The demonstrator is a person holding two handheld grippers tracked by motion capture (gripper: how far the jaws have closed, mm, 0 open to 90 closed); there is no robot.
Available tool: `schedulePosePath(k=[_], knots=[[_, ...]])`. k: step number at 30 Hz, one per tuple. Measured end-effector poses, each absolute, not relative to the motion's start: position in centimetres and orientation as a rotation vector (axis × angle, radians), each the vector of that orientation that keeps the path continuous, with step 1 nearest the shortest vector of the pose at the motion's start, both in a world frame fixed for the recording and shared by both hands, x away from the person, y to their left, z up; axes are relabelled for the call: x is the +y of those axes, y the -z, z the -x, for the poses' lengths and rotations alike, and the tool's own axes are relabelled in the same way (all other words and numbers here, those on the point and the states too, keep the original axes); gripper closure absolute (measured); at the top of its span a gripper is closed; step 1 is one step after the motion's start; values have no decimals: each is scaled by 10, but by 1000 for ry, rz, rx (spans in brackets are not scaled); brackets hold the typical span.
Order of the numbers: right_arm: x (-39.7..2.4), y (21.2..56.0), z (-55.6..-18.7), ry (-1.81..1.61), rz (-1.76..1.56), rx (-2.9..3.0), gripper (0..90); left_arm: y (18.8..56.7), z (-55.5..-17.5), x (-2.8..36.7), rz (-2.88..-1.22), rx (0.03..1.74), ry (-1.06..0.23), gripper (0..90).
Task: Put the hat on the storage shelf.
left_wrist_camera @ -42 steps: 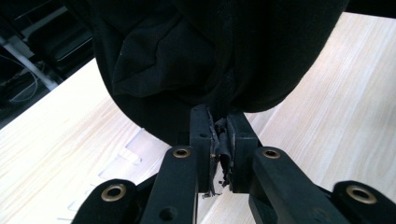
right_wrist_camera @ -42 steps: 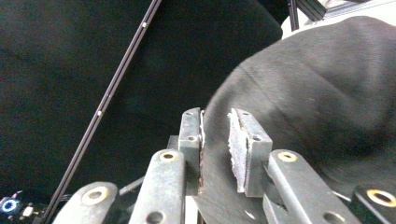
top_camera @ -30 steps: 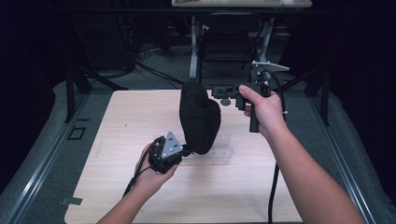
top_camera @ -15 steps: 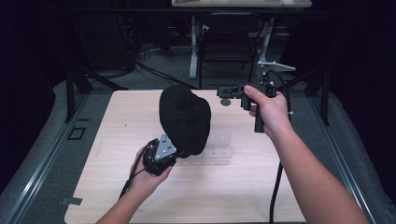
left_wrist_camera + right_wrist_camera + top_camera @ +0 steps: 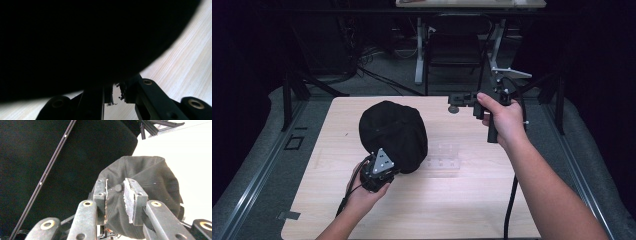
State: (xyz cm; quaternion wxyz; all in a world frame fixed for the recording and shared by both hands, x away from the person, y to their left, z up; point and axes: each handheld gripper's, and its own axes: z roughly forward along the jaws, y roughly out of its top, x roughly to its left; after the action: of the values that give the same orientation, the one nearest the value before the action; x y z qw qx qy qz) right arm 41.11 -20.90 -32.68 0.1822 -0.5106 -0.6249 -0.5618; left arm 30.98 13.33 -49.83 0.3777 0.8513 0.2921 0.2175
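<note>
A black cap (image 5: pixel 393 134) hangs over the left middle of the wooden table (image 5: pixel 472 200), its crown turned up toward the high view. My left gripper (image 5: pixel 384 167) sits at the cap's near edge, shut on the fabric. In the left gripper view the dark cap (image 5: pixel 87 42) looms just above the nearly closed jaws of that gripper (image 5: pixel 117 92). My right gripper (image 5: pixel 458 100) is held over the table's back right, pointing left, open with nothing in it. In the right gripper view the cap (image 5: pixel 150 182) lies beyond the parted jaws of that gripper (image 5: pixel 115 192).
A clear plastic piece (image 5: pixel 444 156) lies flat on the table just right of the cap. A dark chair (image 5: pixel 454 50) and stand legs are behind the table. Metal rails (image 5: pixel 262 170) run along the table's left side.
The cap has swung left and turned from edge-on to crown-up, still held by the left gripper, which moved a little left. The right gripper drew back to the right, away from the cap.
</note>
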Motion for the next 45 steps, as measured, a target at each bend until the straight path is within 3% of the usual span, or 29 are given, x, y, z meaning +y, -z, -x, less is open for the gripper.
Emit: schedulePosePath(k=[11, 20, 27, 40, 45], knots=[[-215, 328, -409, 1580, 1460, -1779, 714, 501, -306, 137, -2173, 745, -574, 766], [-221, 329, -407, 1571, 1491, -1819, 700, 503, -305, 149, -2141, 780, -589, 567], [-223, 330, -404, 1534, 1523, -1903, 678, 505, -304, 162, -2124, 805, -581, 469], [-229, 332, -388, 1443, 1591, -2147, 648, 521, -301, 201, -2113, 919, -575, 437], [-231, 344, -376, 1391, 1607, -2237, 642, 532, -302, 211, -2047, 961, -495, 439]])
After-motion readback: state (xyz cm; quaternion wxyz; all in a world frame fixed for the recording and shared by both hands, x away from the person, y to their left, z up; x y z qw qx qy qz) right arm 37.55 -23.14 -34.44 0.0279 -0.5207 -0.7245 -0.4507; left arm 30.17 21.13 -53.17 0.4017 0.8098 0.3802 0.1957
